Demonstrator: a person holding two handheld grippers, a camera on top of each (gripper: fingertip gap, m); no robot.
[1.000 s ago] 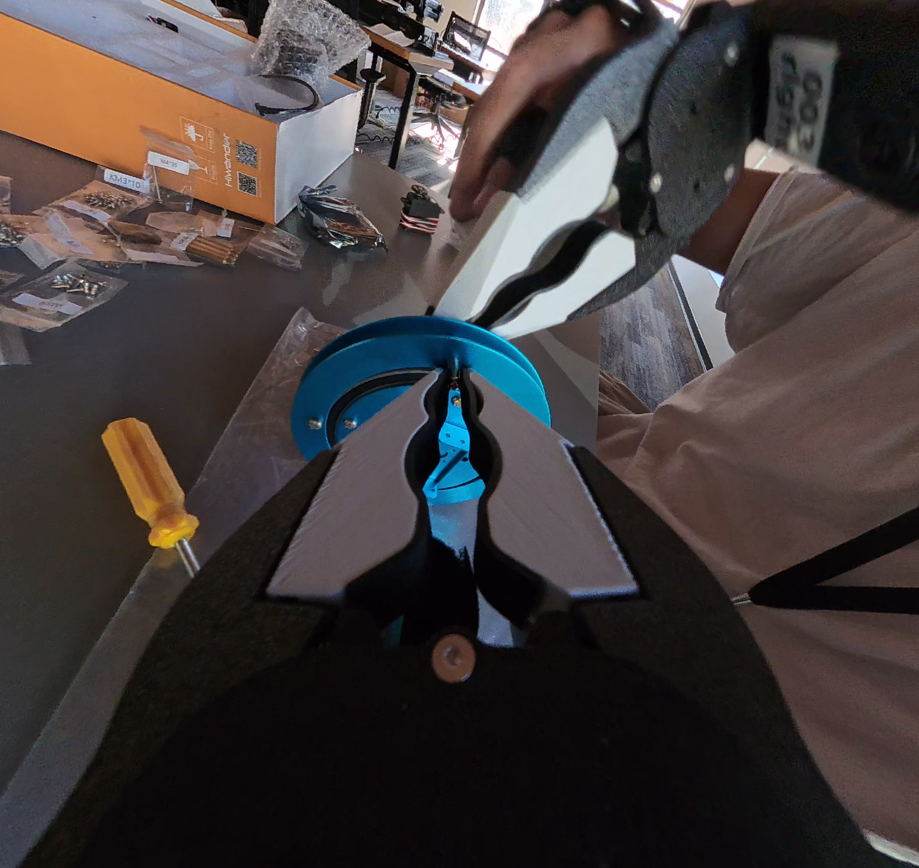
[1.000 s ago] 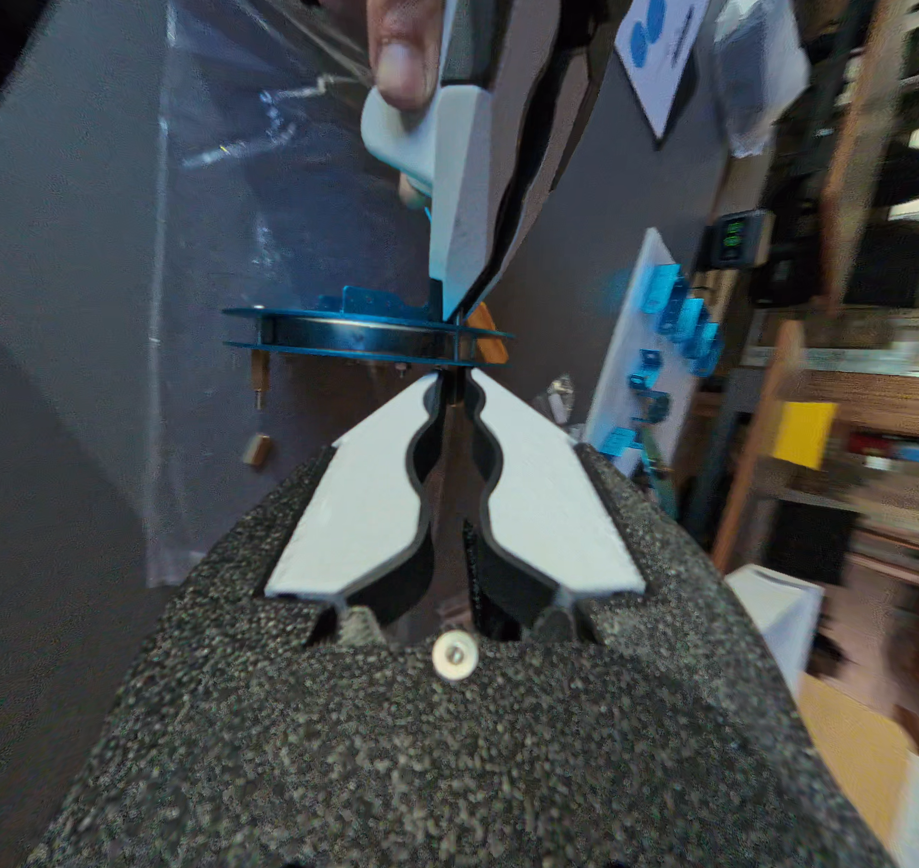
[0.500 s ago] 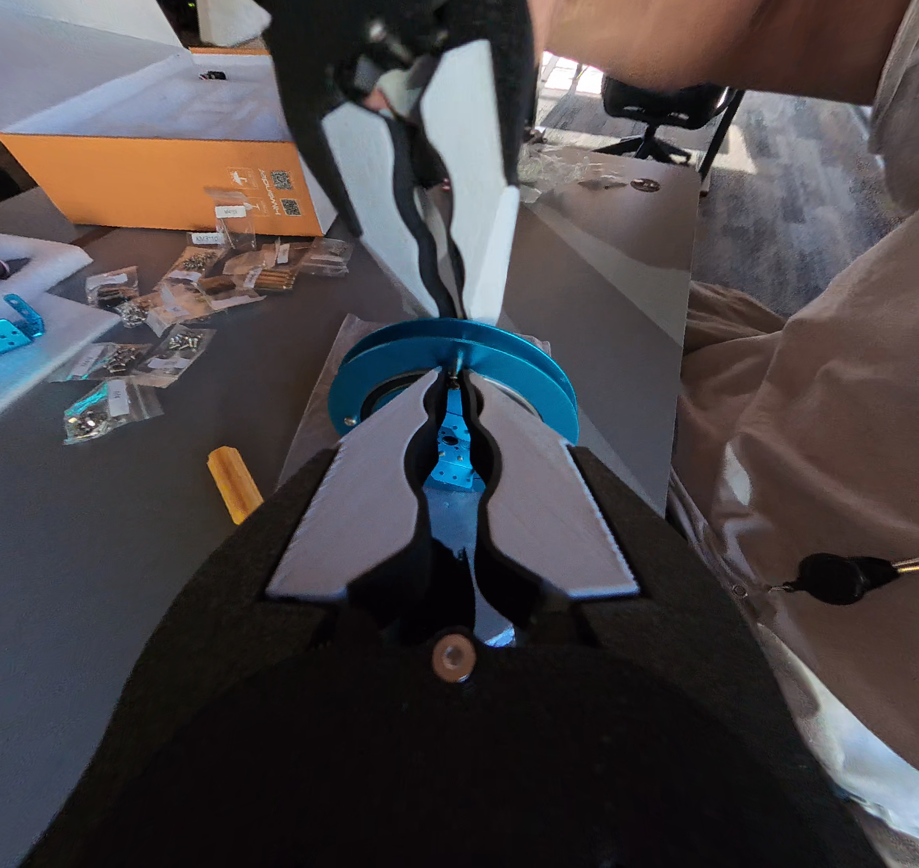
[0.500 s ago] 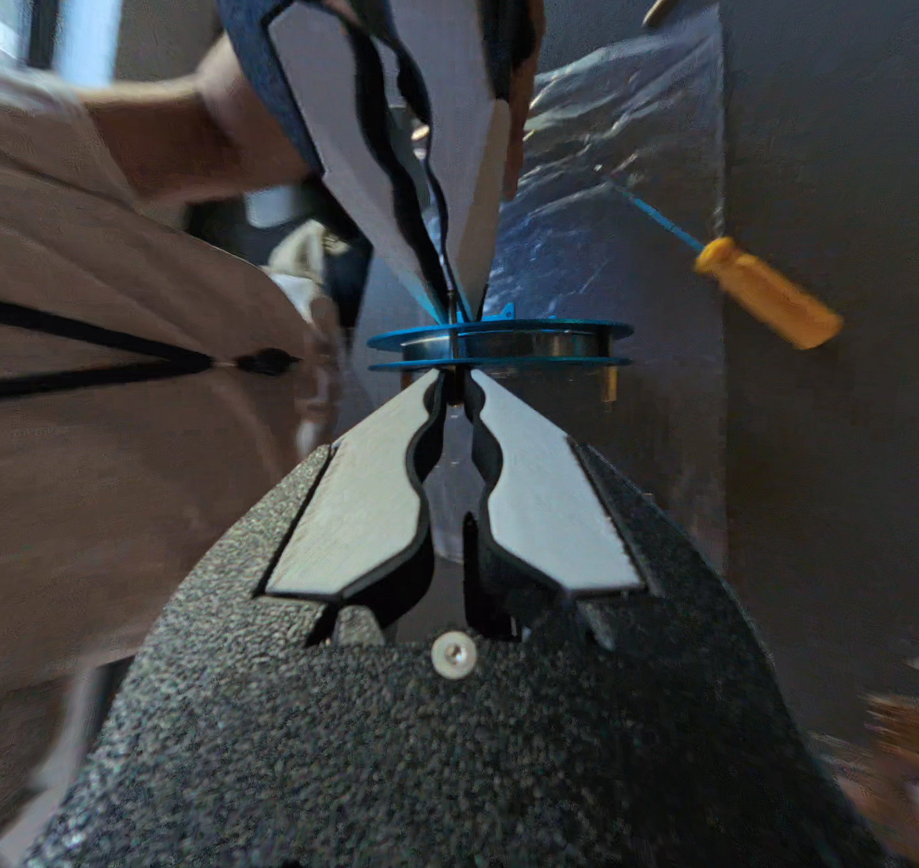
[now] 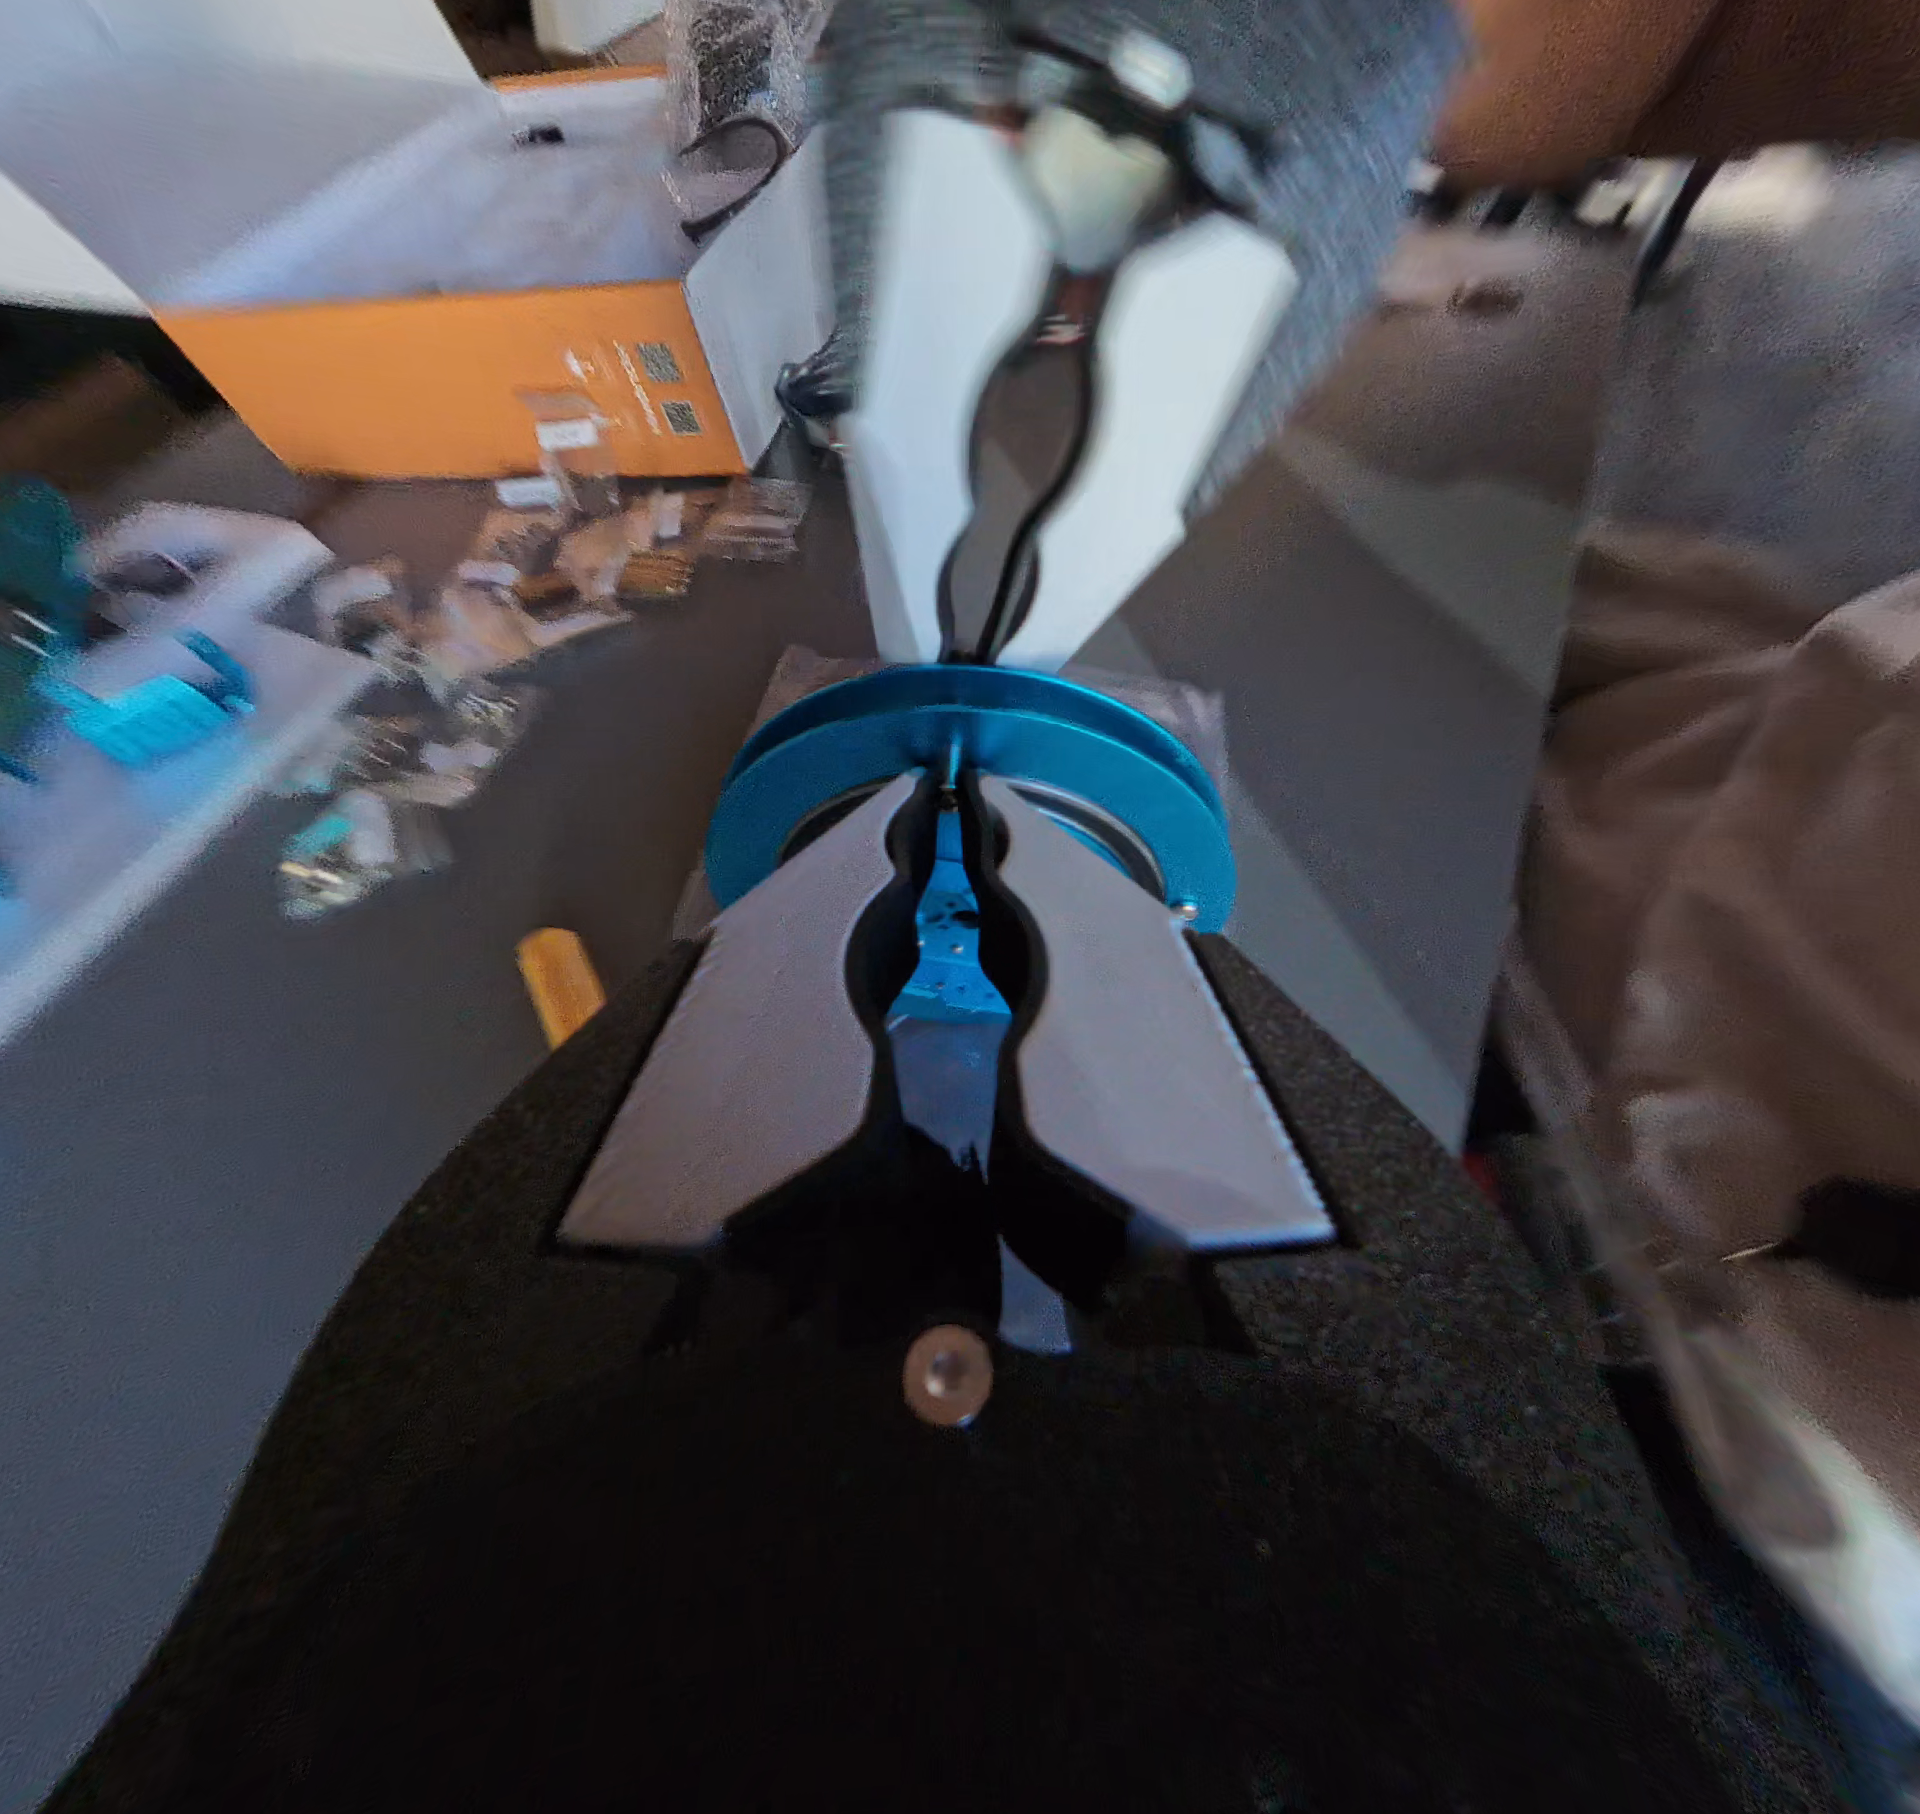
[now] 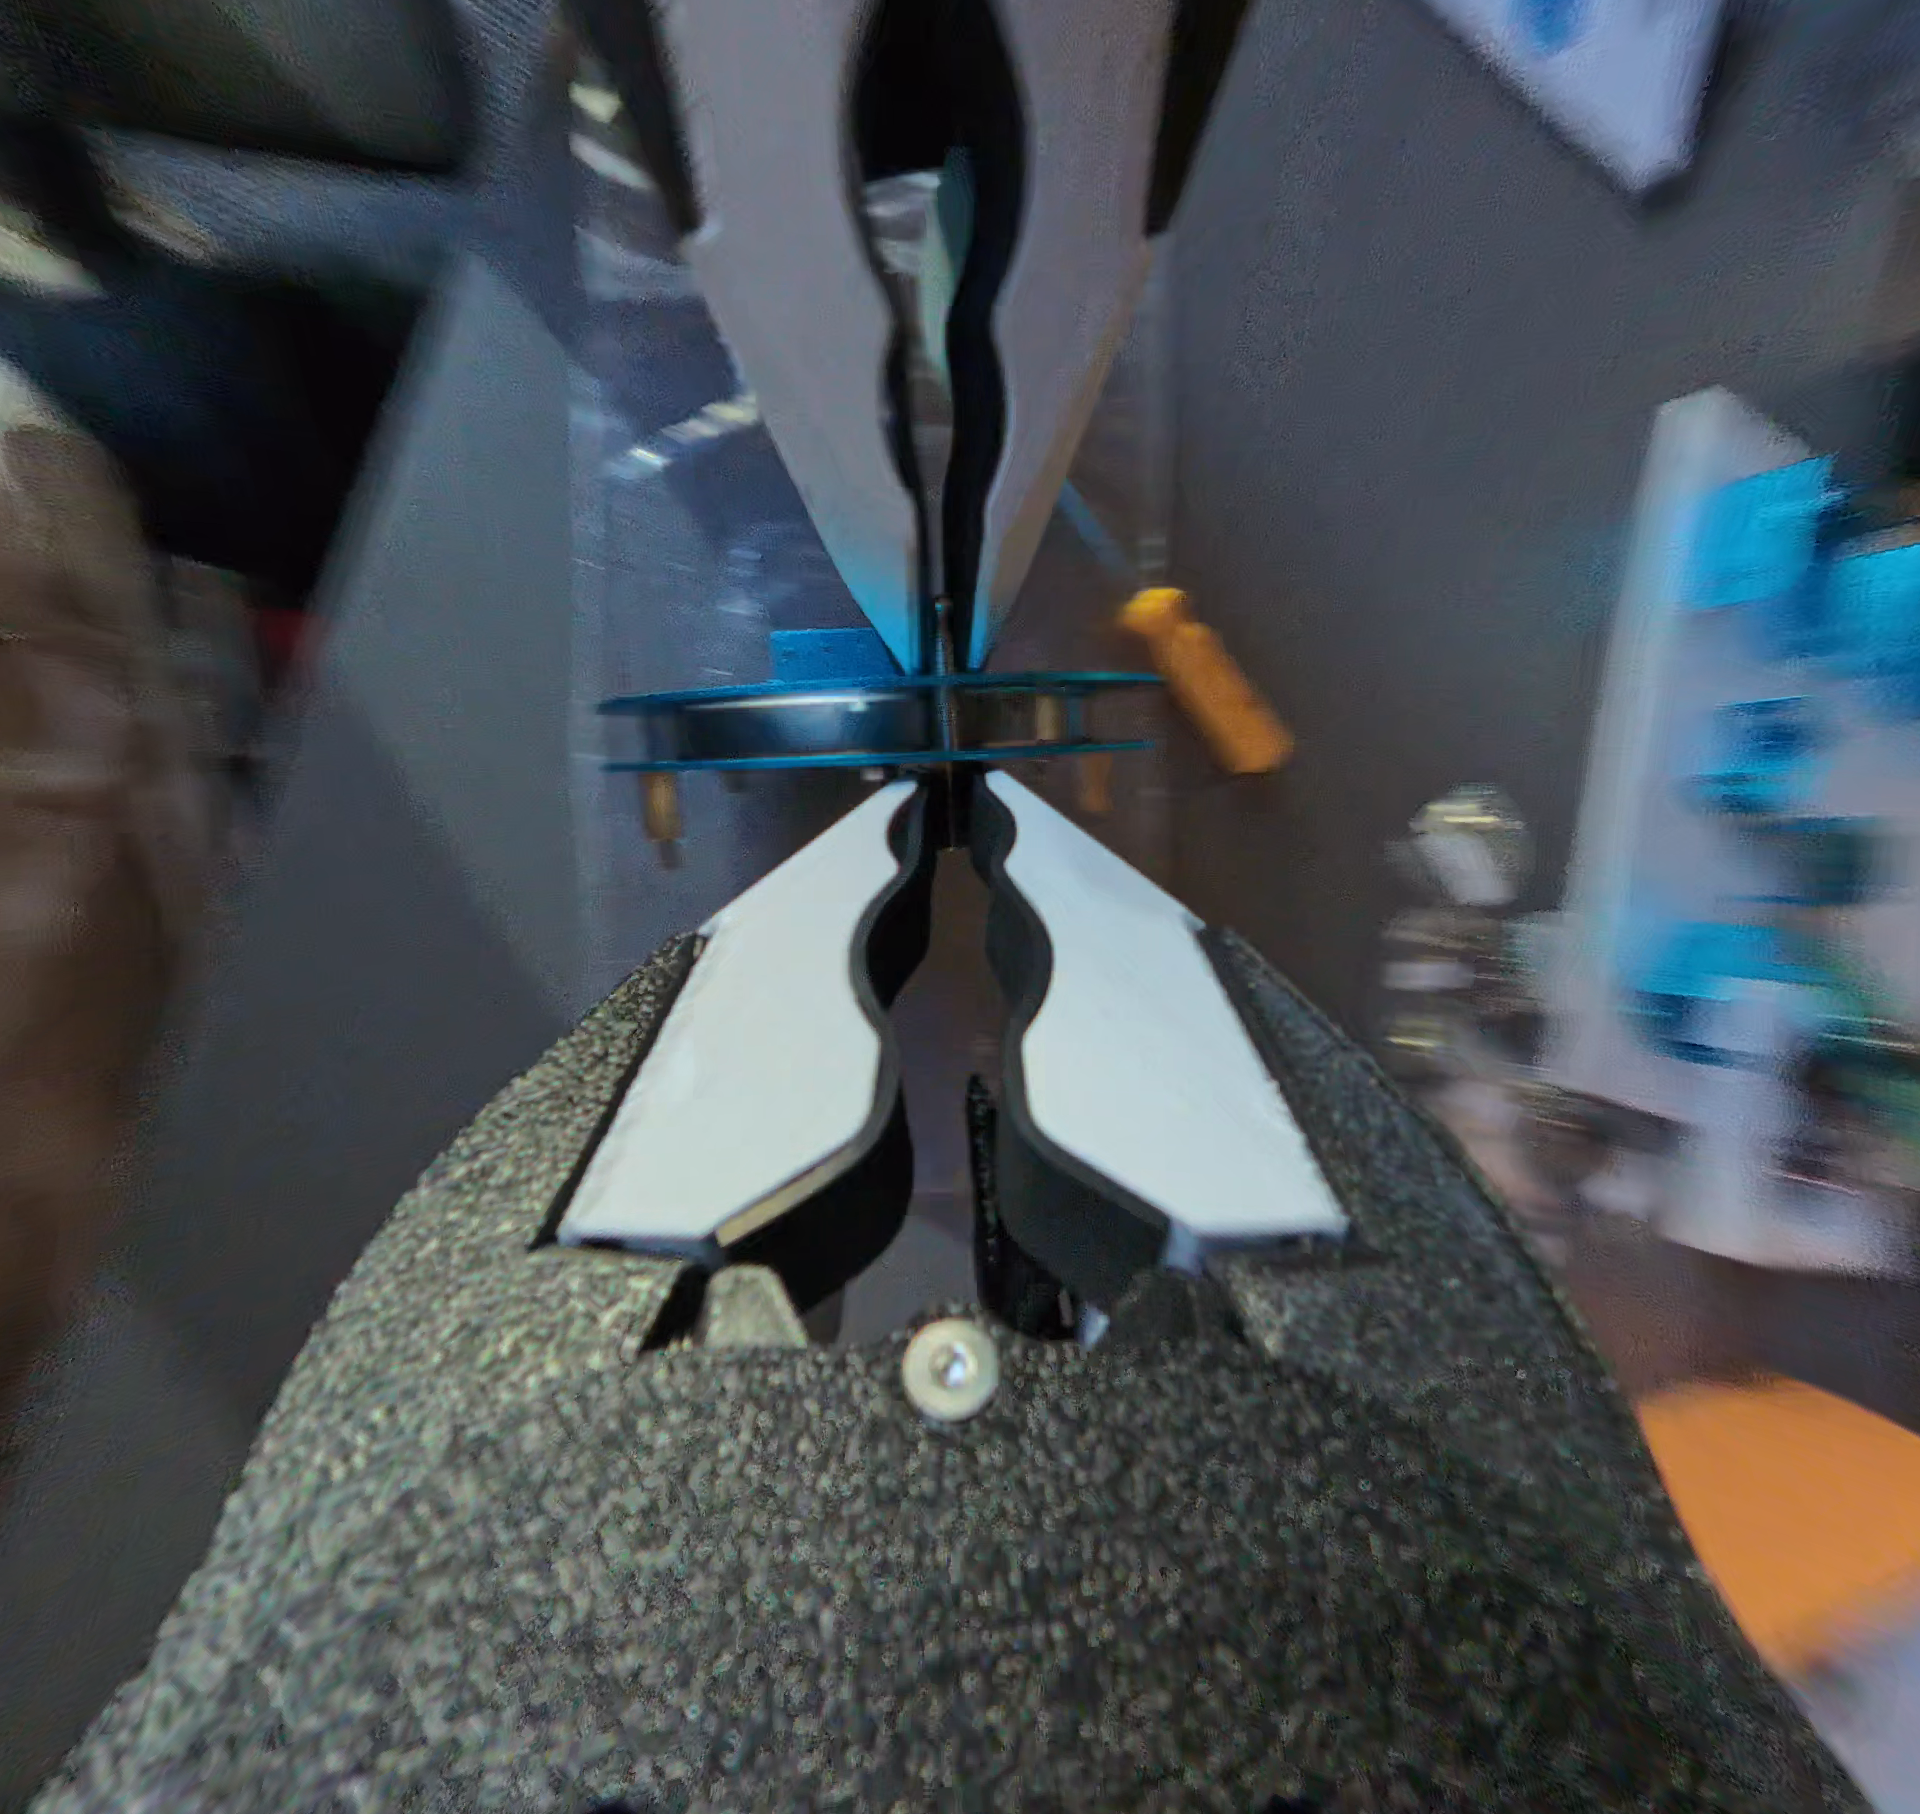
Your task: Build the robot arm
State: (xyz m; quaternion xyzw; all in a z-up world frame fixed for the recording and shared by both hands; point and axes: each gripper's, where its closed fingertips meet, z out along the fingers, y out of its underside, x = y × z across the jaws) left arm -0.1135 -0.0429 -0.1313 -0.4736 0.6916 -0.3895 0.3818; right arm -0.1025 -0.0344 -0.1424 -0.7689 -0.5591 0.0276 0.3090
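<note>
1. Disc (image 5: 971,756), blue and double-flanged, is gripped at opposite rim points by both grippers and held above a plastic sheet (image 6: 665,476) on the grey table (image 5: 208,1037).
2. Left gripper (image 5: 951,796) is closed on the near rim.
3. Right gripper (image 6: 948,808) is clamped likewise.
4. Orange box (image 5: 447,372), parts bags (image 5: 582,559) and a yellow-handled screwdriver (image 6: 1205,678) are seen around, blurred.

Both wrist views are smeared by motion blur toward the edges, where the orange box (image 5: 457,382) and the blue parts (image 6: 1787,725) are reduced to streaks, while the centre is kept fairly sharp. Straight lines are bowed by the wide-angle lens. Soft daylight is thrown on the grey table (image 5: 1351,621), and the left gripper (image 5: 951,788) body is left in deep shadow.
</note>
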